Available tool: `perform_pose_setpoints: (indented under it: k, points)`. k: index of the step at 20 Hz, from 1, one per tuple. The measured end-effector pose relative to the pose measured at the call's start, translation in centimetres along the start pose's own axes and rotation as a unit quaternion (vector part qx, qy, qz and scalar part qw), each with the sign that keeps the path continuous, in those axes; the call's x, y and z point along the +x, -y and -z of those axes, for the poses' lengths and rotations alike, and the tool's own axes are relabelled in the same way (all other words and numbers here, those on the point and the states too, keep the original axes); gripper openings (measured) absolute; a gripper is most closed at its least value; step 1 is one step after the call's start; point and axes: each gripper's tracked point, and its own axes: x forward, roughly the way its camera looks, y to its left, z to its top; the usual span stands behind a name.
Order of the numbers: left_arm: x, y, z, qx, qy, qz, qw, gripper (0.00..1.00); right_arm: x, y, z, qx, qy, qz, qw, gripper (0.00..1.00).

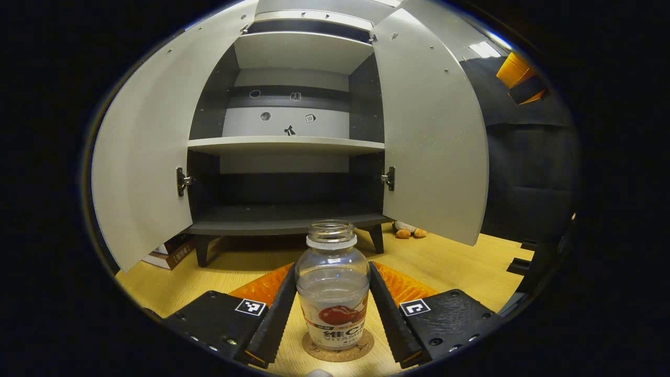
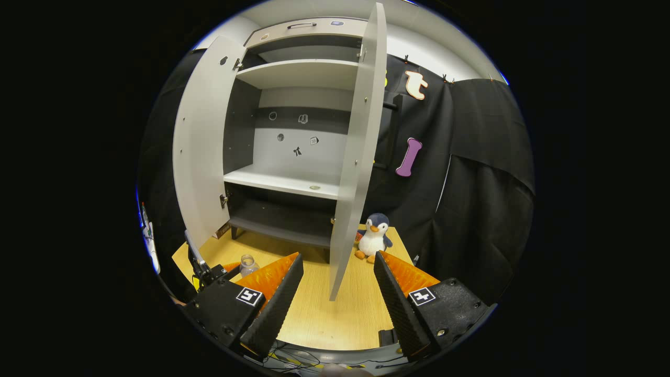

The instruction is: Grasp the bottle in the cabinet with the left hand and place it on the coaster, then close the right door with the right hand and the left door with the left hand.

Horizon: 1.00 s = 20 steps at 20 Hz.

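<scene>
Jaws of your left gripper point(image 1: 333, 309) are flanking the upright bottle point(image 1: 333, 285) standing on the coaster point(image 1: 338, 346), contact unclear; your right gripper point(image 2: 337, 293) is gaping beside the right door point(image 2: 356, 152).

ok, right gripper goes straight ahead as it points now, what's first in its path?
Probably the right door: its open edge hangs straight ahead of the right gripper, jaws open. Depth is unclear; it might slip just past the edge.
</scene>
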Motion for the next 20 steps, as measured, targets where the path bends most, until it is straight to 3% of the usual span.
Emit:
perform_pose_setpoints:
  k: [10, 14, 15, 20]
  points:
    - [-1.3, 0.1, -0.3, 0.002, -0.001, 0.000, 1.000, 0.80, -1.6, -0.6, 0.1, -0.005, 0.004, -0.002, 1.000, 0.84]
    - [-1.4, 0.2, -1.1, 0.019, 0.004, 0.000, 1.000, 0.88, -2.1, -0.3, 0.1, -0.004, 0.009, 0.000, 1.000, 0.84]
    - [-1.5, 0.2, -1.4, 0.023, 0.005, -0.003, 1.000, 0.95, -2.2, -0.3, 0.0, -0.002, 0.010, 0.001, 1.000, 0.84]
    - [-1.1, -0.5, -5.2, 0.032, 0.028, -0.010, 0.999, 0.96, -2.8, 0.0, -0.4, 0.006, 0.020, 0.005, 1.000, 0.84]
